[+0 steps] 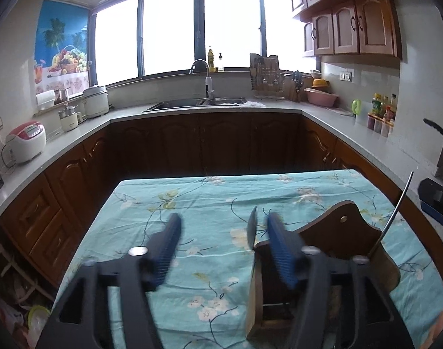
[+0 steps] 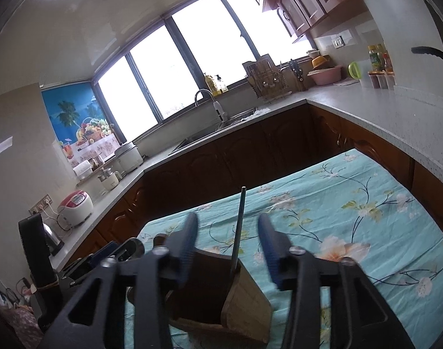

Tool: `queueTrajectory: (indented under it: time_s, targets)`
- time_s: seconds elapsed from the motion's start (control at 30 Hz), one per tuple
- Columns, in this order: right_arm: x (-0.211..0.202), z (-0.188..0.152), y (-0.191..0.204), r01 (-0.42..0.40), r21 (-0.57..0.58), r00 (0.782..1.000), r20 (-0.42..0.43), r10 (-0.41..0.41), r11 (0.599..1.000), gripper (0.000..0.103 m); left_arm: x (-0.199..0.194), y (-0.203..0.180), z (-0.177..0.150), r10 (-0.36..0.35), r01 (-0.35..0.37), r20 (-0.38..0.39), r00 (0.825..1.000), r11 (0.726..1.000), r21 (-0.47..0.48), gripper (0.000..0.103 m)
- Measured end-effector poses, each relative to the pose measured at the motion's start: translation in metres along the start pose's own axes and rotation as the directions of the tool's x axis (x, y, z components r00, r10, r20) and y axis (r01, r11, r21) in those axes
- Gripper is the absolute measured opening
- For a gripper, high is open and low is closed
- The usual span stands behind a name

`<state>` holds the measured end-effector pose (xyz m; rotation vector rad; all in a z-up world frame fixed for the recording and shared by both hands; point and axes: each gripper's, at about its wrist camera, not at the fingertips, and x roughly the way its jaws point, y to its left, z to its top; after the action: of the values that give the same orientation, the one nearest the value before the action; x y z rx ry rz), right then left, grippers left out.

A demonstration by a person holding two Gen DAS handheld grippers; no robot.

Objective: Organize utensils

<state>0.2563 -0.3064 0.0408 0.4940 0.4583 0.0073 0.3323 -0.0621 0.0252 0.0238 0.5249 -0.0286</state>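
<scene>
**Utensils lodged in the wooden holder, both tongs parted**

Release is judged to be the step in hand. The left tongs stand apart with nothing pressed between the pads; a dark, flat utensil tip, possibly a spatula or knife, rises just inside the right finger, and contact cannot be told. The right tongs are likewise apart, a slim metal utensil handle standing free between the fingers. Both utensils are seated in the wooden utensil holder on the near part of the worktop, which is covered by a floral cloth.

The withdrawal would best be made straight back and upward, so that neither handle is clipped and the holder is not tipped.

The holder's curved back with its rivet is shown only in the left wrist view, where the metal handle leans at the far right. The holder's open compartment is seen only in the right wrist view.
</scene>
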Motion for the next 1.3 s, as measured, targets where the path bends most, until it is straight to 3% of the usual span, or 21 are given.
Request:
queueTrajectory:
  time_s: [0.1,0.27,0.87,1.3]
  targets:
    - [-0.009,-0.001,0.0,-0.011,0.011,1.0,0.011,0.011,1.0,0.079,-0.013,0.011,-0.003,-0.007,0.007,-0.001,1.0,0.999,-0.034,0.084]
    - [-0.028,-0.008,0.001,-0.019,0.016,1.0,0.021,0.019,1.0,0.094,-0.036,0.031,-0.011,-0.044,0.042,-0.018,0.999,0.994,-0.104,0.091]
    - [-0.095,-0.047,0.021,-0.023,-0.043,1.0,-0.021,0.022,0.999,0.097,-0.12,0.055,-0.057,-0.089,0.076,-0.067,0.994,0.983,-0.166,0.093]
    - [-0.137,-0.083,0.01,0.016,-0.029,0.998,-0.061,-0.018,0.999,0.097,-0.161,0.059,-0.087,-0.12,0.098,-0.117,0.986,0.979,-0.176,0.093]
